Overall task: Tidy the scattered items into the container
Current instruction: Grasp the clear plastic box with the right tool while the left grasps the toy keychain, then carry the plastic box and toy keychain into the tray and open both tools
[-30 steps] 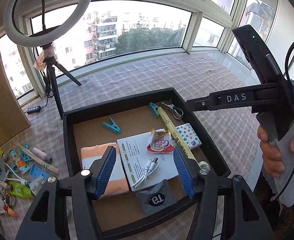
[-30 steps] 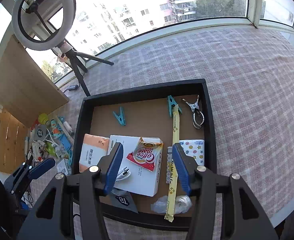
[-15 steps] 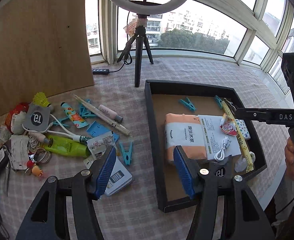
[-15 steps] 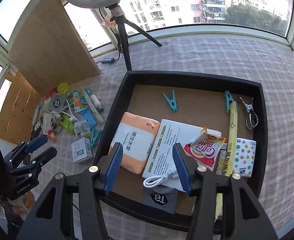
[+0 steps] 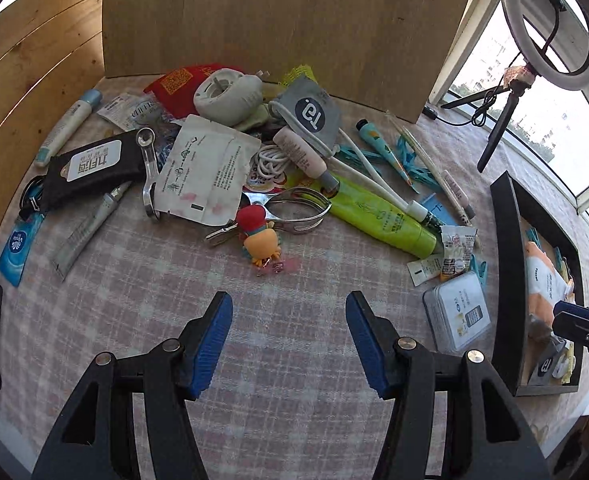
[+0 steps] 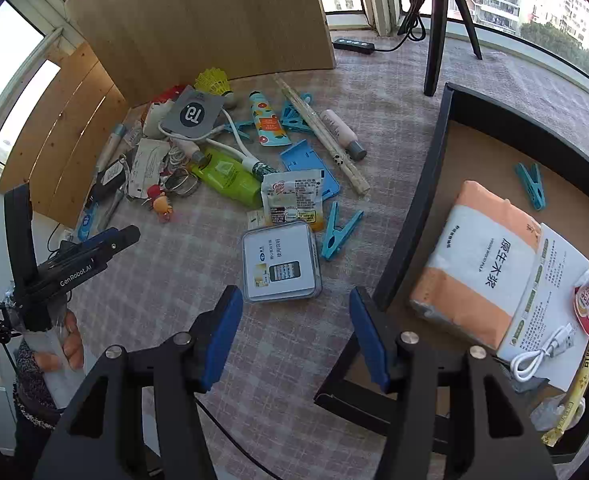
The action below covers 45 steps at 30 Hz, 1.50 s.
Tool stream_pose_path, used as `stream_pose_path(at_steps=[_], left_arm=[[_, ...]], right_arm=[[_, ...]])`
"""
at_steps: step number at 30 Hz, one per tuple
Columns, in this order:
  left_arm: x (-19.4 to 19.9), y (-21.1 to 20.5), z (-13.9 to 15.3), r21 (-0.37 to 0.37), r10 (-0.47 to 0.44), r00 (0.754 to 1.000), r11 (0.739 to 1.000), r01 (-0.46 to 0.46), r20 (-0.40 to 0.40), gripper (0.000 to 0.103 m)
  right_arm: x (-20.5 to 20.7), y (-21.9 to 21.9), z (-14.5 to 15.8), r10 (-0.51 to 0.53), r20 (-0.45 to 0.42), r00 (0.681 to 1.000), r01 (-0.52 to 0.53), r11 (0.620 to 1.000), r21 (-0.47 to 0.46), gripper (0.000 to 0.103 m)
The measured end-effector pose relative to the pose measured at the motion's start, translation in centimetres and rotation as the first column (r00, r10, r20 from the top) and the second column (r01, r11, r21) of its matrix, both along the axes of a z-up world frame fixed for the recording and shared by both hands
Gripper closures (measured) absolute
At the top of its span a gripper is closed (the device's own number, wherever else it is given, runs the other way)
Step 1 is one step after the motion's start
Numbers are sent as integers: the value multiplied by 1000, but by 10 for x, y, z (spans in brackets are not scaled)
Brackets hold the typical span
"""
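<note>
Checked cloth (image 5: 294, 380) covers the surface under both tools. Left gripper (image 5: 288, 340) gapes wide, holding nothing; right gripper (image 6: 294, 336) likewise, above a clear case (image 6: 280, 266). Beyond lies the scattered clutter (image 5: 254, 168); the black tray (image 6: 410, 240) sits right of it, partly filled.

Left gripper (image 5: 288, 338) held low and level, blue-padded fingers (image 5: 210, 340) spread wide apart with nothing between them. Right gripper (image 6: 294, 332) likewise wide open and empty, blue pads (image 6: 368, 338) parted. Left hand (image 6: 64, 346) wrapped around its handle, seen from the right wrist view.
</note>
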<state>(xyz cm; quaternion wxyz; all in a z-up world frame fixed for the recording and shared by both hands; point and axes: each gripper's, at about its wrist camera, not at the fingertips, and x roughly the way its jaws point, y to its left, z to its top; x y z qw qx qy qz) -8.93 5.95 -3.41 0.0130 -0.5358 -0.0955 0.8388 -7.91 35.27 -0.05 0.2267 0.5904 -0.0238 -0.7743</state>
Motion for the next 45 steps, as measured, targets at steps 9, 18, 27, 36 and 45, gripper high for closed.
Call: stream_pose_path(at_steps=[9,18,27,36,45], left_arm=[[-20,-14,-36,58,52,997,997,-55,60,46],[-43,-23,-50,78,115,991,990,-121,74,47],[-50,-13,-48,-9,119,992,993,-119,48,57],[-35,-22,-47,20,105,994,994,-106,43,80],[-1,-37,-40,88,99,994,991,-103,53,80]], right_arm=[[-15,-52,-50,26,83,996,-41,984,172,47],[-19,-66,-64,37,76,996,-54,970,237,35],[-25,-79,-73,68,81,994,-89,951,298,29],[-16,-76,-91,57,143,988,-95,957,274,33],[-5,-56,-78,30,180,983,-62,983,174,34]])
